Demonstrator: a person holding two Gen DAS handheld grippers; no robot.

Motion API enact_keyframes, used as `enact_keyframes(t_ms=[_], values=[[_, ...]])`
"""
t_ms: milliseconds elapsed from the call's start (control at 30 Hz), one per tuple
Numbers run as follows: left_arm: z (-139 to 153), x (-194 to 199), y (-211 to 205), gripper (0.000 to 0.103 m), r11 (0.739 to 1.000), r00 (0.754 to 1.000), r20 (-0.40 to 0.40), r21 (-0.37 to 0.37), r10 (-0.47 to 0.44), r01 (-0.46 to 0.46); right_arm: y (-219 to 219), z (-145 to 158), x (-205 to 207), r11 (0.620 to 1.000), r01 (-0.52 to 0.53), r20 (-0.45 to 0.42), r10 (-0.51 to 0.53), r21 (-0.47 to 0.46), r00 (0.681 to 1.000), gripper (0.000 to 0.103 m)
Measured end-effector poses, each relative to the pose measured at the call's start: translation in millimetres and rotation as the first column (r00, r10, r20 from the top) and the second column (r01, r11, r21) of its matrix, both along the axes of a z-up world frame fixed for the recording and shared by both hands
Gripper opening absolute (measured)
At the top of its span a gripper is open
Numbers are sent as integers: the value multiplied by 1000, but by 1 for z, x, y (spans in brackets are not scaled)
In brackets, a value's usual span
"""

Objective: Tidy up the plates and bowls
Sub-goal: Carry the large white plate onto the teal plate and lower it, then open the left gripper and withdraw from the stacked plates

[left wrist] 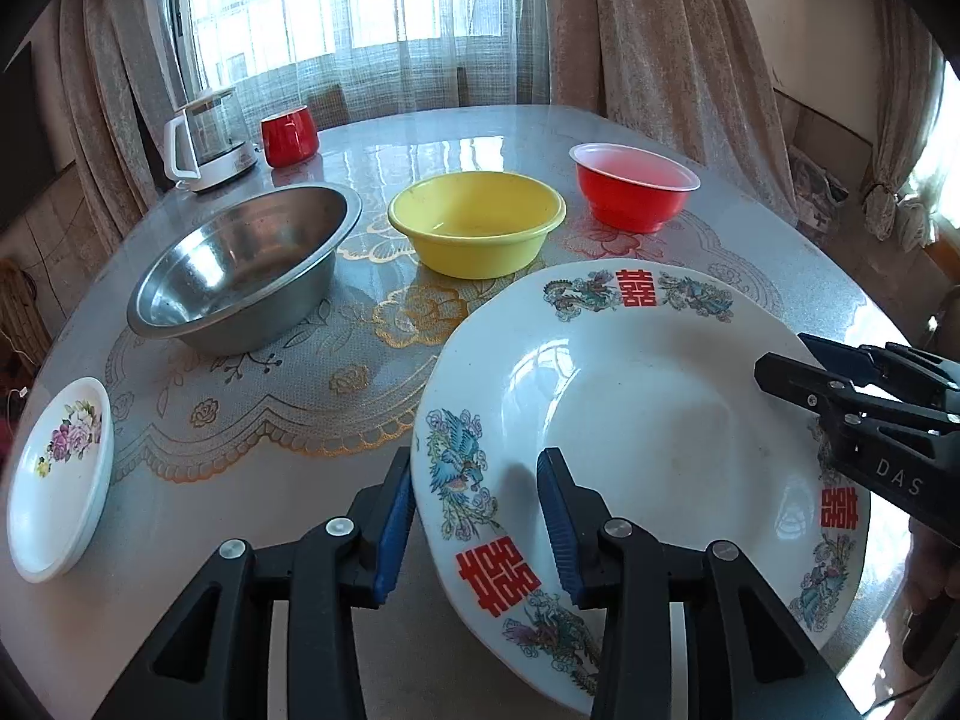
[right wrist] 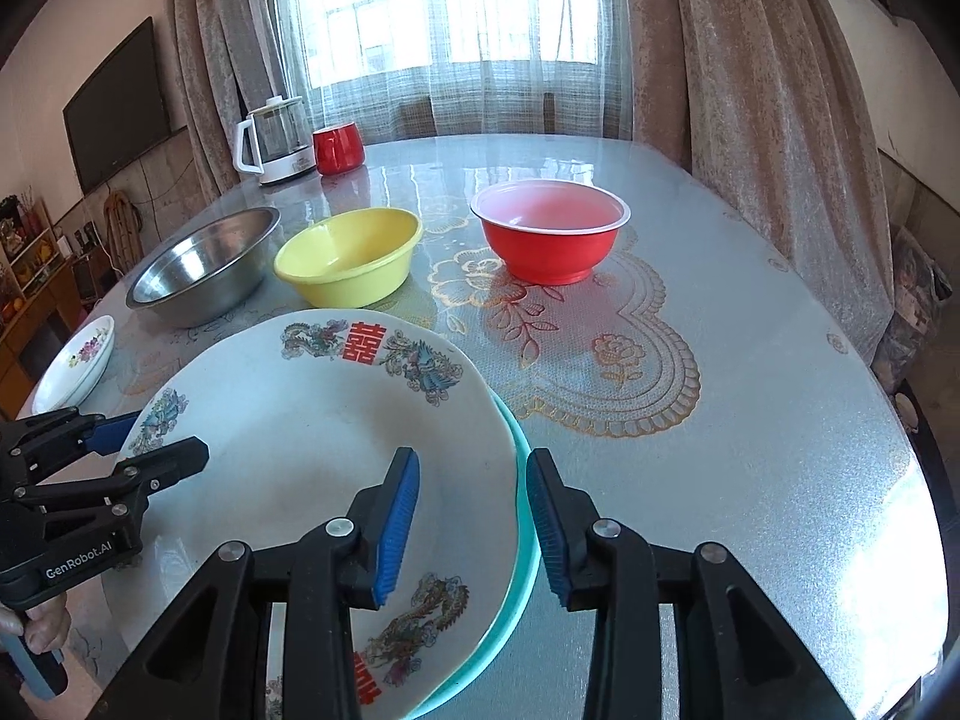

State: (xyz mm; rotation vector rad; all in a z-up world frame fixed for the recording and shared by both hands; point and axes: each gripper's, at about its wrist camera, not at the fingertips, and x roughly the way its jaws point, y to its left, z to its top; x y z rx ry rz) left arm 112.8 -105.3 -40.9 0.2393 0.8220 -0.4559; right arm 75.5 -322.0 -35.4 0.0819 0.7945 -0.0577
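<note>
1. The big plate (left wrist: 636, 420) lies at the near edge of the counter (right wrist: 750, 420), stacked on a teal plate (right wrist: 521, 546) whose rim peeks out on its right side.
2. The left tongs (left wrist: 474, 525) straddle the plate's left rim: one pad sits outside the rim, the other over the plate's face. The jaws stand partly open, with gaps visible on both sides of the rim, so they do not clamp it.
3. The right tongs (right wrist: 474, 525) straddle the right rim of both stacked plates, also partly open, pads clear of the rims as far as can be seen.
4. Both tongs point steeply down and forward, facing each other across the plate, which lies between them and equally near to each.
5. The steel bowl (left wrist: 240, 270), yellow bowl (left wrist: 477, 228) and red bowl (left wrist: 633, 186) stand in a row farther back, well apart from the tongs; a small plate (left wrist: 60, 474) lies at far left.
6. My judgement: the plate is resting on the stack, and the bowls are not yet nested.
</note>
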Motion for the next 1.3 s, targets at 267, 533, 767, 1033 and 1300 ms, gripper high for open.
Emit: enact_keyframes(t_ms=[267,533,767,1033,1300], values=[[2,-8,0,36,999,998,35,-3,47,-47,5,-4,-2,999,28,-1,-28,-40,1000,33],[4,-3,-4,34,999,998,32,-9,51,-51,3,-2,-1,999,33,5,-33,-35,999,29],[7,-6,1,34,998,998,45,-36,52,-50,3,-2,-1,998,45,4,-45,-48,999,30],[17,-11,37,37,986,990,51,-107,132,-126,4,5,-6,998,51,25,-50,-45,998,37],[26,-21,81,37,968,979,43,-160,201,-191,26,34,-5,996,35,105,-27,-79,994,42]])
